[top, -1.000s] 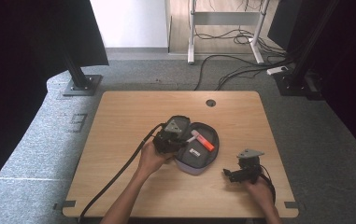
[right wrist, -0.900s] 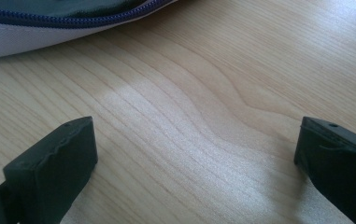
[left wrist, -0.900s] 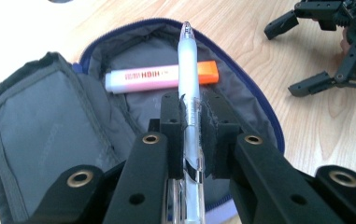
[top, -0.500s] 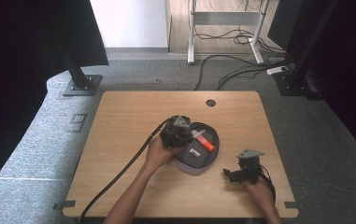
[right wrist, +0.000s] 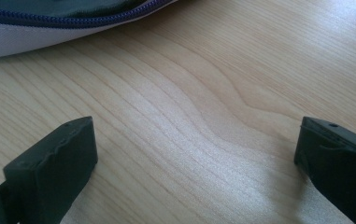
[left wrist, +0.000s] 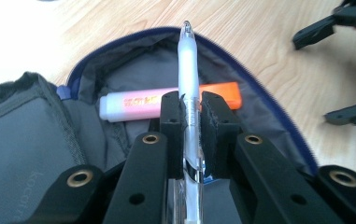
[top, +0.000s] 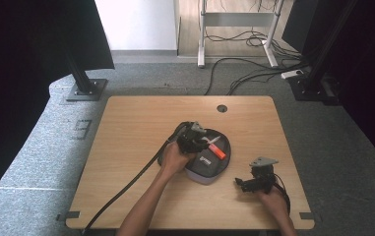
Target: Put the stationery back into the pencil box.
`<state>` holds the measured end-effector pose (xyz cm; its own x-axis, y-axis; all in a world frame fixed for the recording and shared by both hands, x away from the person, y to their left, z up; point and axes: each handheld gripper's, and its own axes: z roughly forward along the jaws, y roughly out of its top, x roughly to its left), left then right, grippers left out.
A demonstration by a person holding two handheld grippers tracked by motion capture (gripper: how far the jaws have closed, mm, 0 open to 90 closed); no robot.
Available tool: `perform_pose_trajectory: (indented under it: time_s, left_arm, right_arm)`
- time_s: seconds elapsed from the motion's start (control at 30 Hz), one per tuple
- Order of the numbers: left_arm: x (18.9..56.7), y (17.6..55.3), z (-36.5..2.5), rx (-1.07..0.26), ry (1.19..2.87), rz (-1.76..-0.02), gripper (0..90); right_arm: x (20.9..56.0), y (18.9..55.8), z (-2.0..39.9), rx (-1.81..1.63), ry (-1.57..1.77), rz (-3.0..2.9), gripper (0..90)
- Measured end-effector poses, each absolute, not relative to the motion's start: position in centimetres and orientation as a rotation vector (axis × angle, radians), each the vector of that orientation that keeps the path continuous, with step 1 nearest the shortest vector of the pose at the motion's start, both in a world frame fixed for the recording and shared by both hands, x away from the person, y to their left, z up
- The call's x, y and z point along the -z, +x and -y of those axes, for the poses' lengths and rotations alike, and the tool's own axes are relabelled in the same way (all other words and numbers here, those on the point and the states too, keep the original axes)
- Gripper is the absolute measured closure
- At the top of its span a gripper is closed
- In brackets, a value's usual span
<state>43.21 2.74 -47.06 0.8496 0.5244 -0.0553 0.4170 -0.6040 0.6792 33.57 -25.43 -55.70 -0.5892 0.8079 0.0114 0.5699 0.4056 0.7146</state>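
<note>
Left gripper [left wrist: 192,121] clamps tight on a clear pen [left wrist: 188,88], nose poking over the open pencil case [left wrist: 35,135]. Just beyond the pads, an orange-capped highlighter [left wrist: 166,100] lies inside the case. Further off on the wooden table [top: 136,123], the right gripper [right wrist: 194,154] rests with jaws spread wide, gripping nothing, just beside the case.

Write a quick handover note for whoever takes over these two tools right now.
Left tool: shut on a clear pen, held over the open pencil case.
Right tool: open, nothing between its jaws, low over the table beside the case.
Things: an orange highlighter lies inside the case.
Done: highlighter in, pen picked up and brought over the opening.
Left: likely lower the pen in beside the highlighter and release; after that perhaps close the case.
</note>
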Motion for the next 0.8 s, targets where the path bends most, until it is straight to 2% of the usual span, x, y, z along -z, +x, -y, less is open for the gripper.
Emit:
perform_pose_trajectory:
  time_s: [0.8]
  left_arm:
    - [50.2,44.2,-1.9,-0.18,2.321,-0.704,79.0]
  right_arm:
    - [55.7,33.6,25.4,-0.988,1.192,-2.331,0.0]
